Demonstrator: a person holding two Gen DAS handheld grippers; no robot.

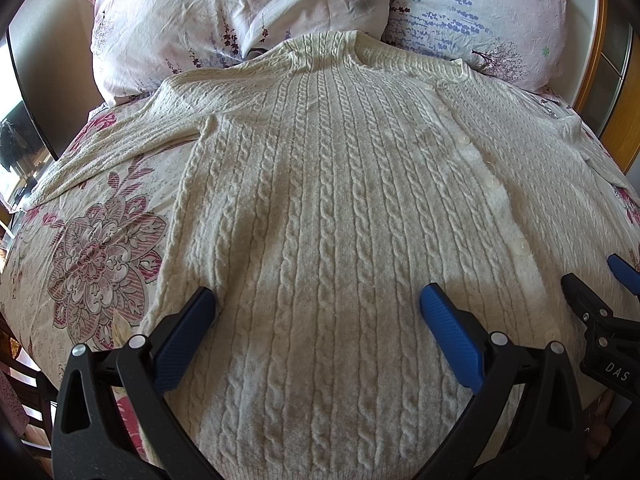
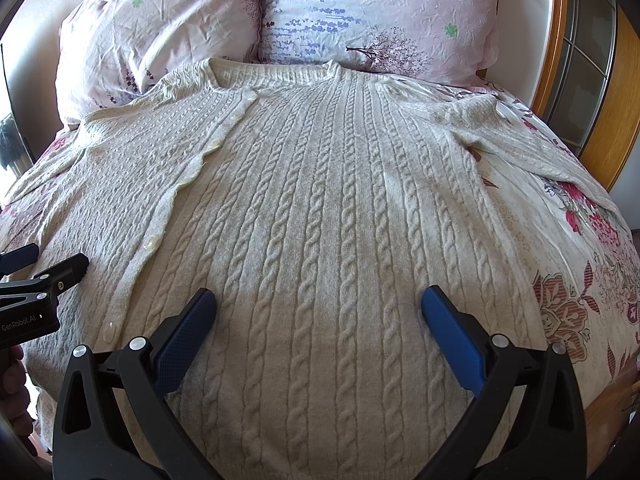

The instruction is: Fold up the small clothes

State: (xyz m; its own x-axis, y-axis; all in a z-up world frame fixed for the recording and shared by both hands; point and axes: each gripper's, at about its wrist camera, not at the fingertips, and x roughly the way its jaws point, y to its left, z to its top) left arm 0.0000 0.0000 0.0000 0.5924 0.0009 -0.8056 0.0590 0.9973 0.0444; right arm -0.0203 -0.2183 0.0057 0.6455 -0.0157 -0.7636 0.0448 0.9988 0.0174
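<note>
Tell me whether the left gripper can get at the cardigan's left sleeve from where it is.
Probably yes. The left gripper hovers open over the cardigan near its hem, and the left sleeve lies spread flat on the floral bedspread with nothing on it or between them. The right gripper is on the other side.

Both hand-held grippers (image 1: 318,300) (image 2: 319,300) agape, side by side
</note>
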